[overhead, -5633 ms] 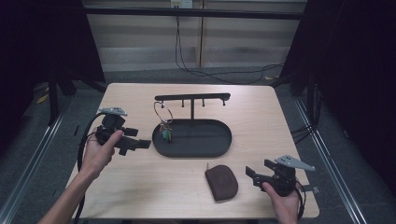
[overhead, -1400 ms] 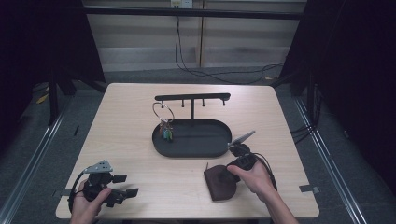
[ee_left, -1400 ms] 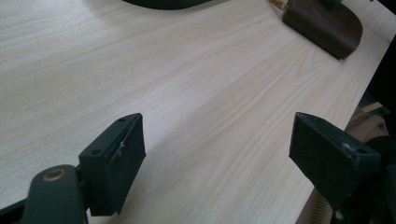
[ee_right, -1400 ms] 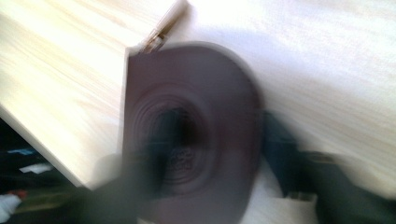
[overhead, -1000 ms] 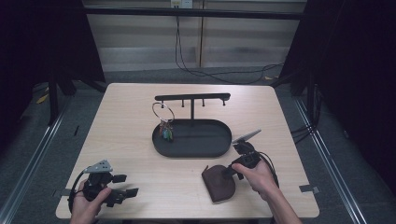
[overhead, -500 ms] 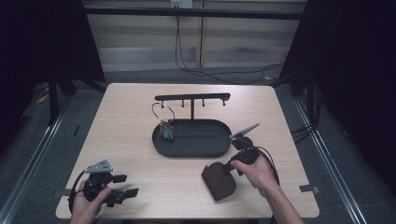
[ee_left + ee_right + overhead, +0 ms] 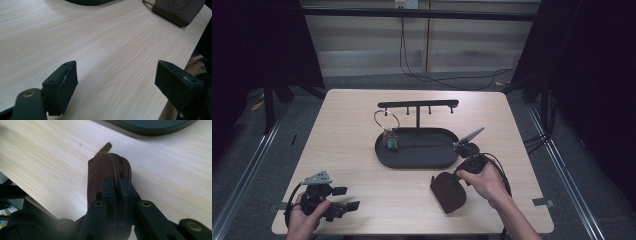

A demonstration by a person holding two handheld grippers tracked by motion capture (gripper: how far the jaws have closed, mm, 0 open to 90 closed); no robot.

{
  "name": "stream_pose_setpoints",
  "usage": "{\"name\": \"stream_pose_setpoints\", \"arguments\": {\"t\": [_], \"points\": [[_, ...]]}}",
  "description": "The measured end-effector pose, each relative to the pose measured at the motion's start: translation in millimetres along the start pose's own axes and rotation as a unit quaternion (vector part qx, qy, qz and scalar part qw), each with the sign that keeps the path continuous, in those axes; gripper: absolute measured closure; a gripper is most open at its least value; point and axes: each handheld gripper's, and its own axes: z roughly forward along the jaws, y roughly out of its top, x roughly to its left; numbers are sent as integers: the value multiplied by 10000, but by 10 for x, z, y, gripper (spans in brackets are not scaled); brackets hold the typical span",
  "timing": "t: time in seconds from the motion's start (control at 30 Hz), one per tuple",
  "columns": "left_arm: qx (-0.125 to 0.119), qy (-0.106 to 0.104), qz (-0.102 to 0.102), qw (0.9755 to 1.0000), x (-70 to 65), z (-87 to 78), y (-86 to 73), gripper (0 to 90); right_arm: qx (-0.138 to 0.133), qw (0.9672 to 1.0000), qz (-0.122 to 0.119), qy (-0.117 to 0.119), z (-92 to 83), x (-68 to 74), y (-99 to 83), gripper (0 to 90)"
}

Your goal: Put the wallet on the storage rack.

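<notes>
Pouch (image 7: pixel 449 191), a brown zipped leather one, stood tipped up on one edge on the table (image 7: pixel 352 145), near the front edge and right of centre, just in front of the black oval tray (image 7: pixel 422 161). The right gripper (image 7: pixel 460 170) held it: in the right gripper view the two black jaws were drawn narrow and pinched the pouch (image 7: pixel 105 173) along its zipped rim, with the zip pull pointing away toward the tray (image 7: pixel 150 126). The jaws had just been closing, and the pouch lay between them.

The left gripper (image 7: pixel 343 198) rested near the front left corner of the table, well apart from the pouch. Its jaws stood wide with nothing between them; in the left gripper view only bare table (image 7: pixel 100 50) lay between the pads (image 7: pixel 65 82), and the pouch (image 7: pixel 180 11) showed farther off.

The tray carried a T-shaped stand (image 7: pixel 418 105) with hooks, and a key ring (image 7: pixel 386 120) with small tags hung at its left side.

Step in hand, as judged: the pickup of the pouch, grip made and the lift begun, one edge not yet clear of the table.

The next move probably called for a steady raise with the grip kept firm, since a thin rim hold could let the pouch swing or slip. If the zip was to be opened, the left gripper would have to come across and take the pull.
</notes>
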Motion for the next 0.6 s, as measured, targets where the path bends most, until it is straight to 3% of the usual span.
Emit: {"name": "stream_pose_setpoints", "arguments": {"t": [0.23,0.5,0.6], "points": [[16,6,8,10000,-6,2,-2,182,-42,9998,-64,-166,-107,37,36,838],[53,-30,35,10000,-25,33,6,182,-39,9982,-156,-569,-273,94,69,837],[33,-8,33,10000,-20,24,5,182,-30,9962,-215,-838,-319,109,89,837]]}}
